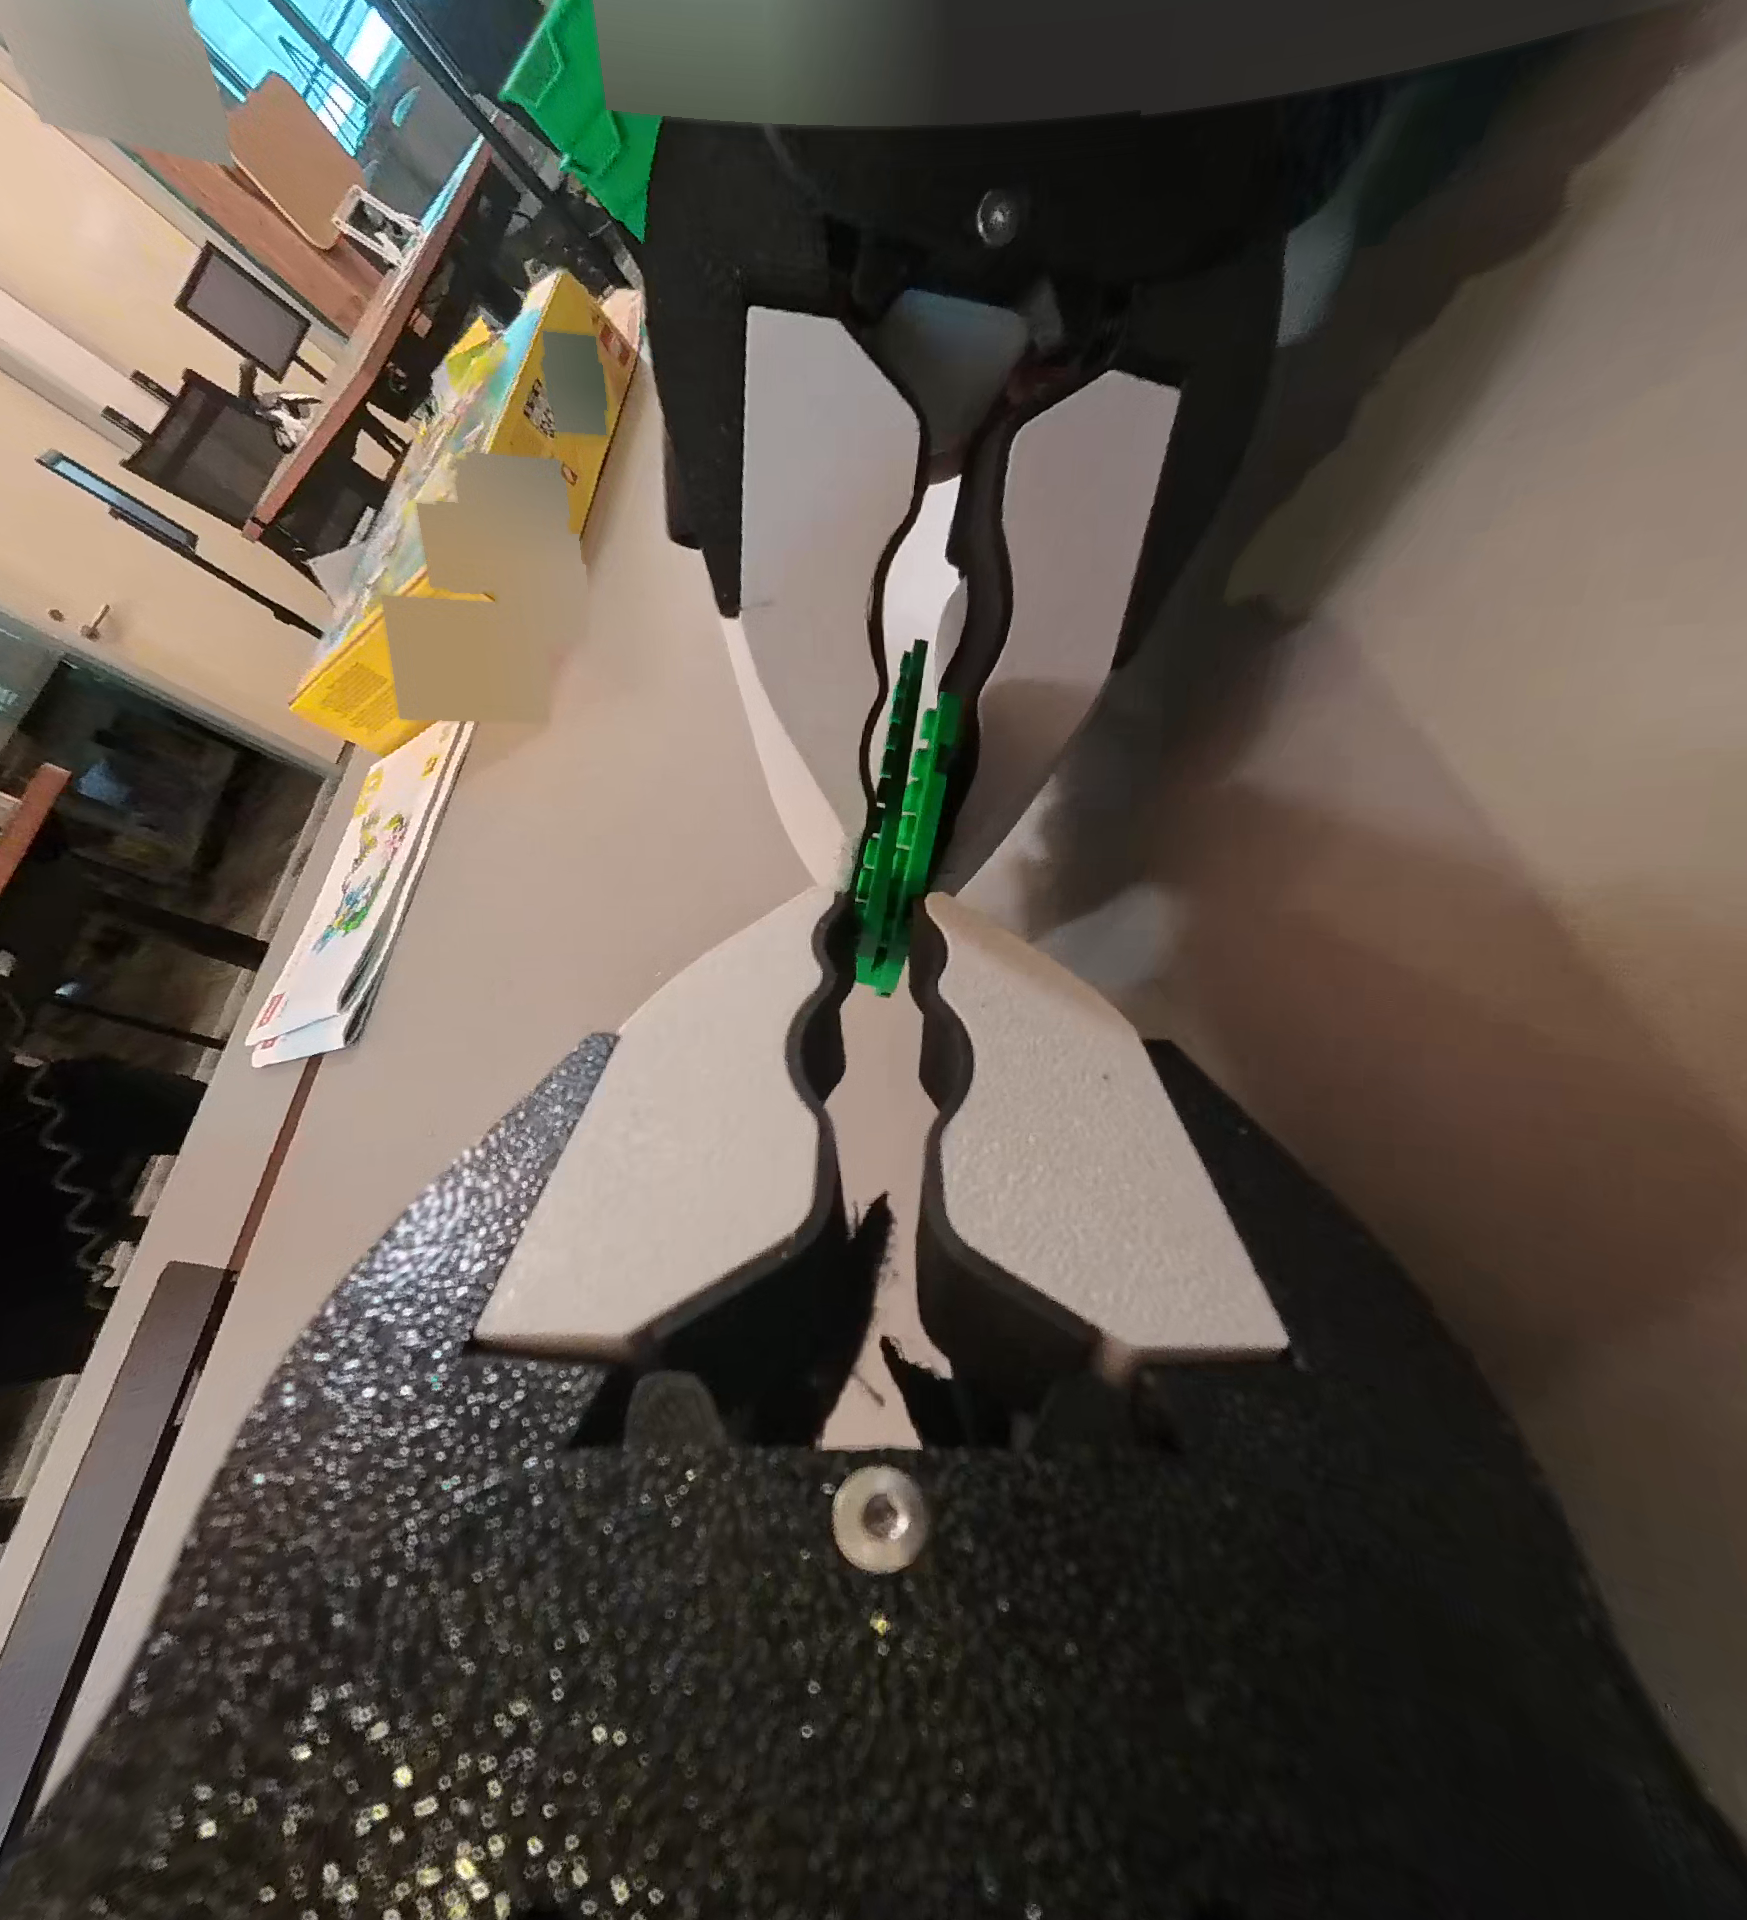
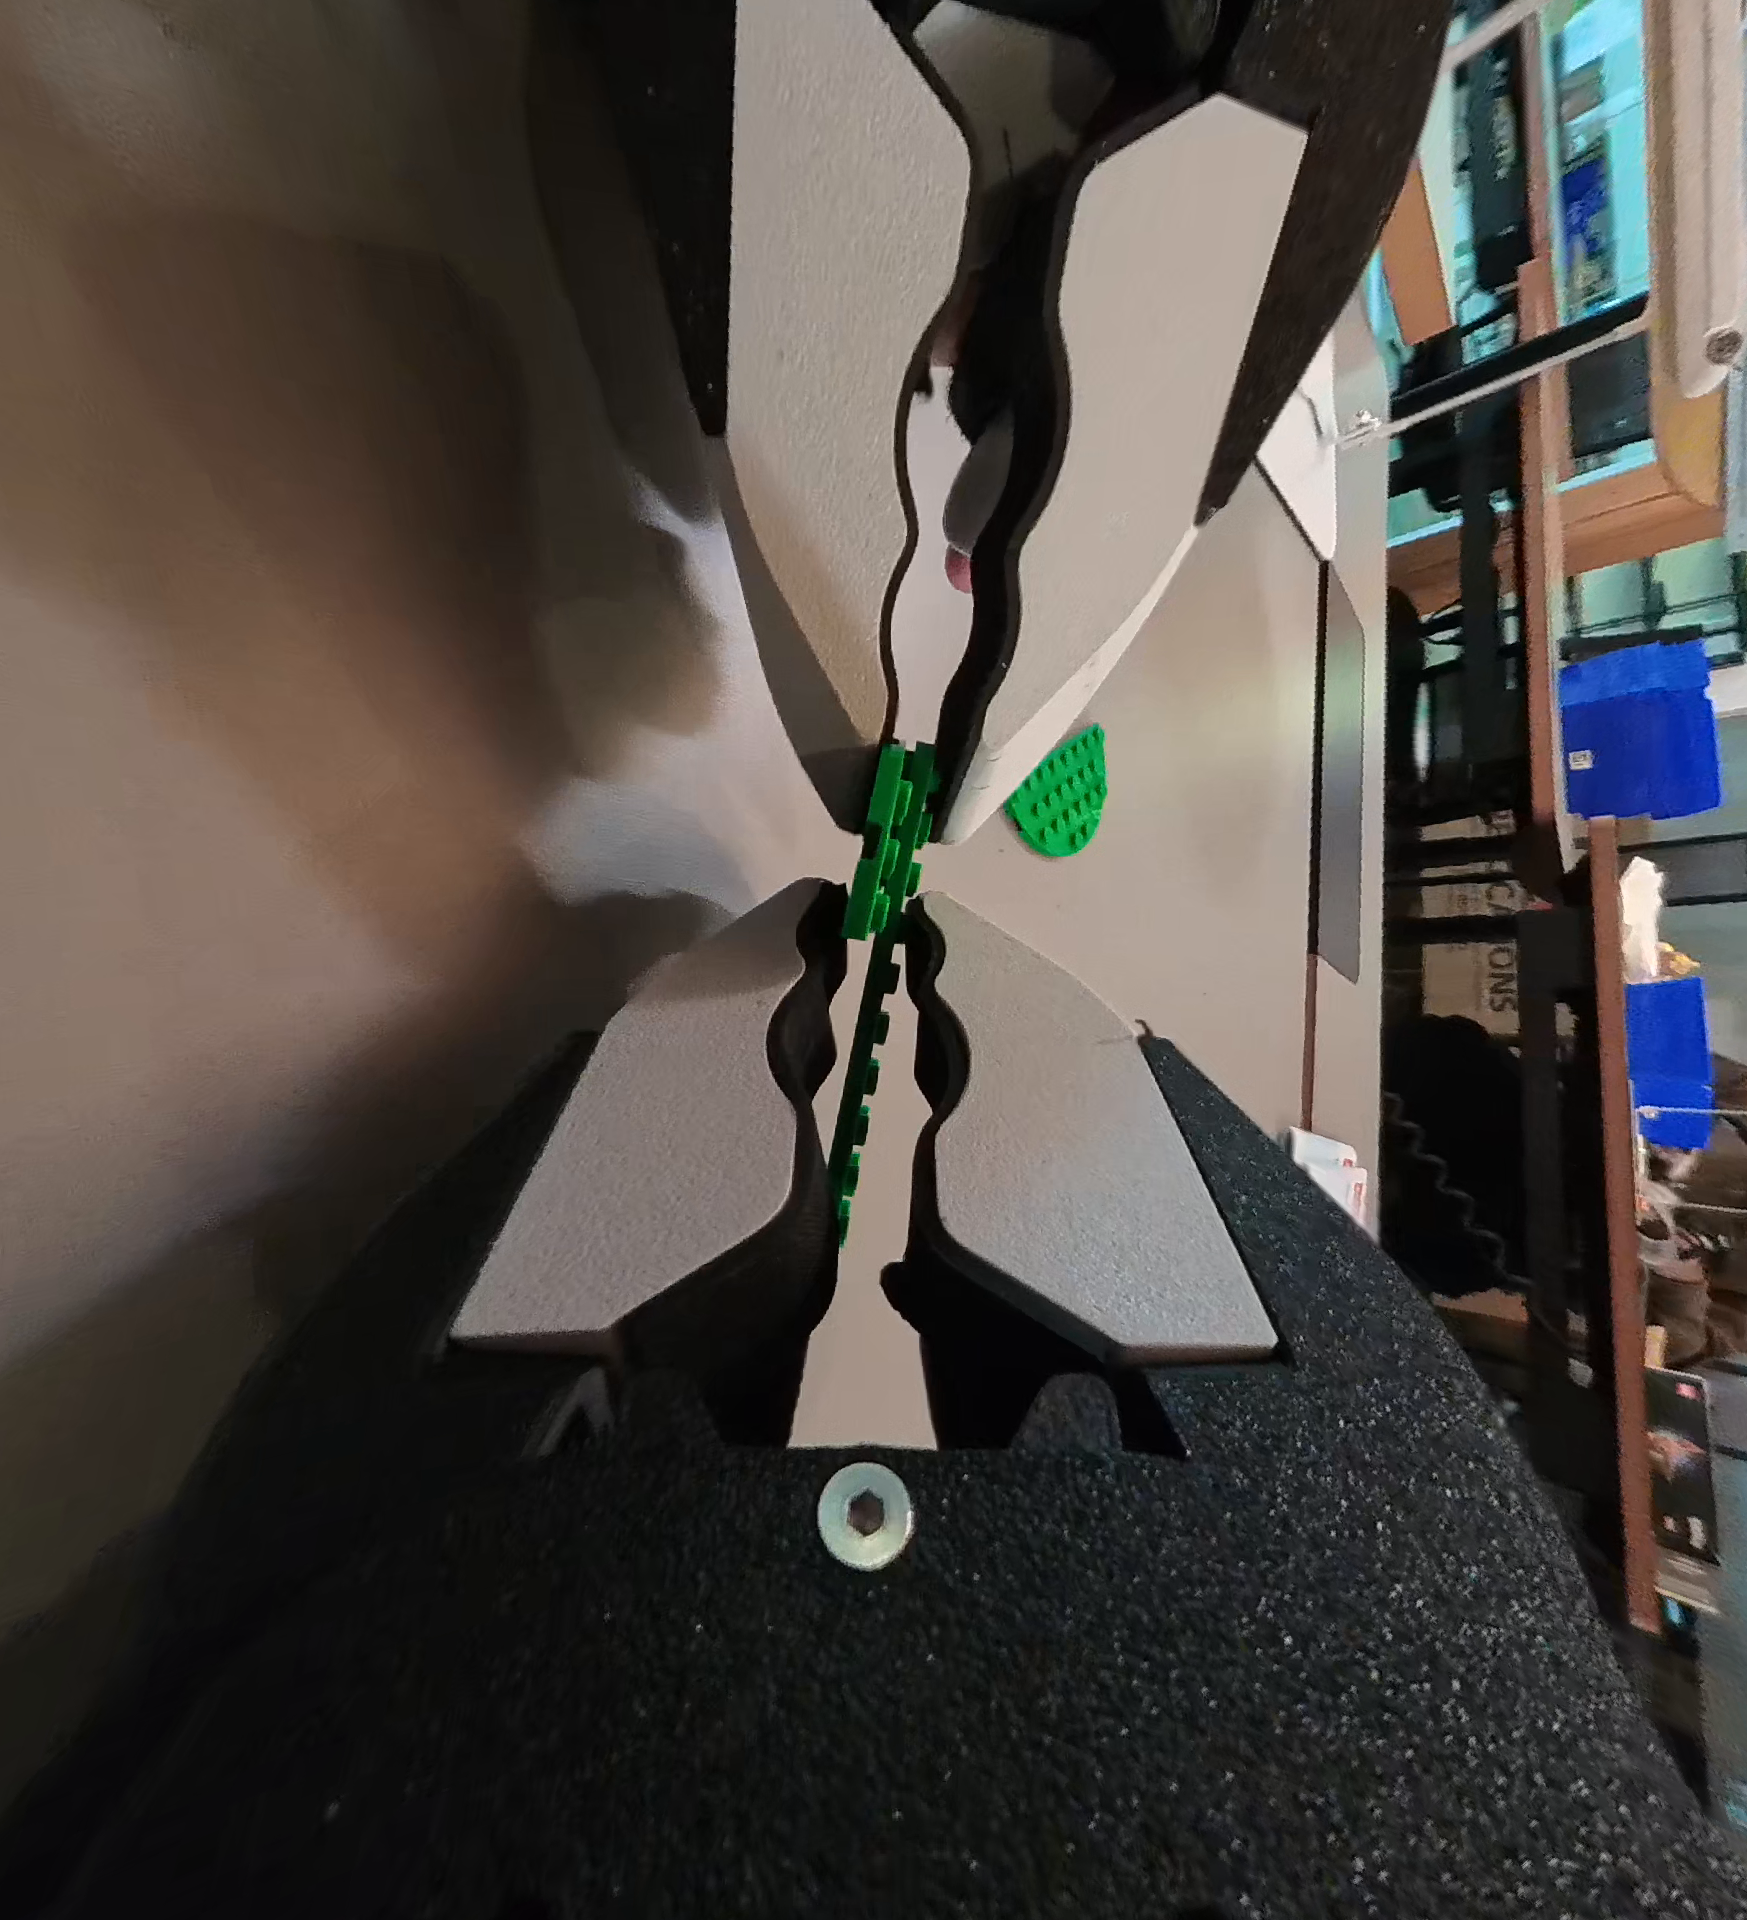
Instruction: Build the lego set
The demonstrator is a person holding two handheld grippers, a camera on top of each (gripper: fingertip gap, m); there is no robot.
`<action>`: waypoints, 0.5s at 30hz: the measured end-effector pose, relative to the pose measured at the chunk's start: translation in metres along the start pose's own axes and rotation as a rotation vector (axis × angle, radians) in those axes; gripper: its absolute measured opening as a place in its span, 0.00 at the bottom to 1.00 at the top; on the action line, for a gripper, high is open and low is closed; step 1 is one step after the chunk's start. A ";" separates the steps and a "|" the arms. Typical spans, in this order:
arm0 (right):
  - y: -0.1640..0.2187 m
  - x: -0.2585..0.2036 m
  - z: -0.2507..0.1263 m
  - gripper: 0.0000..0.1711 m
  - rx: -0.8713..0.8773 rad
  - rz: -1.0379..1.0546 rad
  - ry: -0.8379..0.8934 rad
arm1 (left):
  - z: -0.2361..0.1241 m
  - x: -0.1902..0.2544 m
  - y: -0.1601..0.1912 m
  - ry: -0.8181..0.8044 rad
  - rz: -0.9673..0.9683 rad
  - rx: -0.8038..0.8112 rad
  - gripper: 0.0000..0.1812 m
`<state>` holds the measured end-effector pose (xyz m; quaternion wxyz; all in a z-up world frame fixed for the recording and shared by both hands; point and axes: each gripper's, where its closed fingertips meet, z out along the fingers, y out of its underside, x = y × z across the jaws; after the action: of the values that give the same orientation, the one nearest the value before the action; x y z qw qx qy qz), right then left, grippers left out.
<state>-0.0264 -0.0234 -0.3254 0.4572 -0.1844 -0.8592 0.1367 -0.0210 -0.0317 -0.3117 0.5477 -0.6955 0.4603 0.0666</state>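
Note:
My two grippers meet tip to tip over the white table (image 1: 578, 852). A stack of green lego plates (image 1: 910, 790) stands edge-on between them. My left gripper (image 1: 874, 920) is shut on the near end of the stack. My right gripper (image 1: 895, 878) comes from the top of that view and is shut on the far part. In the right wrist view a long thin green plate (image 2: 864, 1081) runs back between the fingers of my right gripper (image 2: 864, 904), and the left gripper (image 2: 900, 821) pinches the stack's other end. A loose half-round green plate (image 2: 1056, 795) lies on the table beside the tips.
A yellow lego box (image 1: 495, 499) and an instruction booklet (image 1: 360, 894) lie along the table's left side. A green bin (image 1: 578, 104) stands at the far end. Desks, chairs and shelves stand beyond the table edge (image 2: 1336, 790), with blue bins (image 2: 1638, 738) there.

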 end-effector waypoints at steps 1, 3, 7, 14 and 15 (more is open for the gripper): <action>-0.001 -0.001 -0.001 0.06 -0.002 0.005 -0.015 | -0.001 0.002 -0.001 0.018 -0.001 0.000 0.05; -0.003 -0.004 -0.002 0.06 0.001 0.019 -0.046 | -0.003 0.005 -0.002 0.050 -0.009 0.004 0.05; -0.003 -0.005 -0.001 0.06 -0.017 0.104 -0.076 | -0.002 0.004 -0.001 0.038 -0.018 -0.012 0.05; -0.006 0.000 0.002 0.07 -0.119 0.151 -0.035 | -0.002 0.000 -0.004 0.022 -0.039 -0.002 0.05; -0.006 0.000 0.002 0.07 -0.129 0.139 -0.023 | -0.003 0.001 -0.004 0.028 -0.041 0.000 0.05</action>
<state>-0.0298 -0.0291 -0.3240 0.4237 -0.2710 -0.8567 0.1144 -0.0188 -0.0343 -0.3082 0.5427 -0.7056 0.4533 0.0456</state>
